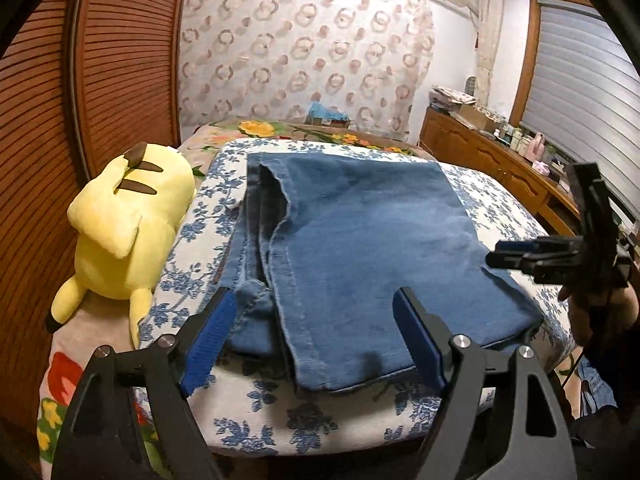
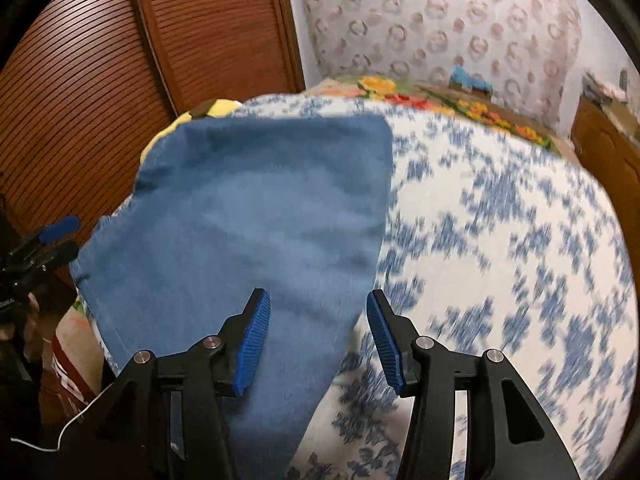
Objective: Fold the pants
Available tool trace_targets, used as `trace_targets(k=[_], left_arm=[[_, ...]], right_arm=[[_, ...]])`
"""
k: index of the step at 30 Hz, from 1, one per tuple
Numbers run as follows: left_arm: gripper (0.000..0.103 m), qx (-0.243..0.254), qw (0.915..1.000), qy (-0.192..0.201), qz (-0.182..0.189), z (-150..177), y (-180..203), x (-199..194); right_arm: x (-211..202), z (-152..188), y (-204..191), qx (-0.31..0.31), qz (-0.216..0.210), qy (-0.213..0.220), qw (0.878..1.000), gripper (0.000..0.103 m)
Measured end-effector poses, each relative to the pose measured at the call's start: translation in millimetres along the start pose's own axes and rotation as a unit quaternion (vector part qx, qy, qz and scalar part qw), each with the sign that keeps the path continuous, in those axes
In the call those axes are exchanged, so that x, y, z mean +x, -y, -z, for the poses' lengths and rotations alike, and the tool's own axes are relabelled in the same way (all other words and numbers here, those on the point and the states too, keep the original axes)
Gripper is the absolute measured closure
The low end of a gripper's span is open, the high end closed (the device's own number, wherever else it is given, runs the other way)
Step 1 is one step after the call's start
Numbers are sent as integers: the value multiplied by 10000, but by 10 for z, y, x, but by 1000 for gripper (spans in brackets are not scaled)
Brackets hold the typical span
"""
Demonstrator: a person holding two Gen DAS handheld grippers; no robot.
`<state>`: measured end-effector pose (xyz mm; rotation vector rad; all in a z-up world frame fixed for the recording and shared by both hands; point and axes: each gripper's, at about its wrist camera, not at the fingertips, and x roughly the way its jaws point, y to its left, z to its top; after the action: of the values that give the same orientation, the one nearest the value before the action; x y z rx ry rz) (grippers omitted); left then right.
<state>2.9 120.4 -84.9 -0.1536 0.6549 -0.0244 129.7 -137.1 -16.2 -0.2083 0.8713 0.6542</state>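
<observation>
Both my grippers, left (image 1: 314,336) and right (image 2: 318,338), gape empty; folded blue denim pants (image 1: 360,248) look heavy, floppy — I'd grab the thick hem edge.

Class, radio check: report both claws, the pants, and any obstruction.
Left claw open, empty. Right claw open, empty. Pants folded flat on the floral cushion. Yellow plush toy alongside, clear of pants.

My left black two-finger gripper (image 1: 316,340): 2 matte angular arms, each with 2 round silver screws visible and a ribbed royal-blue pad (image 1: 210,338) on its inner face. My right black two-finger gripper (image 2: 318,340): same build, 2 ribbed blue pads (image 2: 254,346), 4 silver screws, triangular cut-outs in the arms. Thin white cable (image 2: 74,420) beside it. Bare-skinned hand (image 1: 600,300) behind it, partly hidden.
</observation>
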Motion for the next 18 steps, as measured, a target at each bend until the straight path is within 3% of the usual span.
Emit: trace_targets(k=[11,12,14,16,18], left_arm=[[22,117,9994,-315,-60,159,68,221],[22,122,9992,-363,-79,184,59,255],[22,128,9990,-419,-96,231,42,297],[22,187,9990,-394,-121,264,44,306],[22,254,9989,-375,-151,278,56,294]], right_arm=[[161,99,33,272,-207,-54,9994,51],[166,106,36,268,-214,-51,9994,55],[175,106,35,271,-391,-40,9989,80],[139,89,15,193,-385,-11,9991,95],[26,17,-9,161,-525,135,9984,97]])
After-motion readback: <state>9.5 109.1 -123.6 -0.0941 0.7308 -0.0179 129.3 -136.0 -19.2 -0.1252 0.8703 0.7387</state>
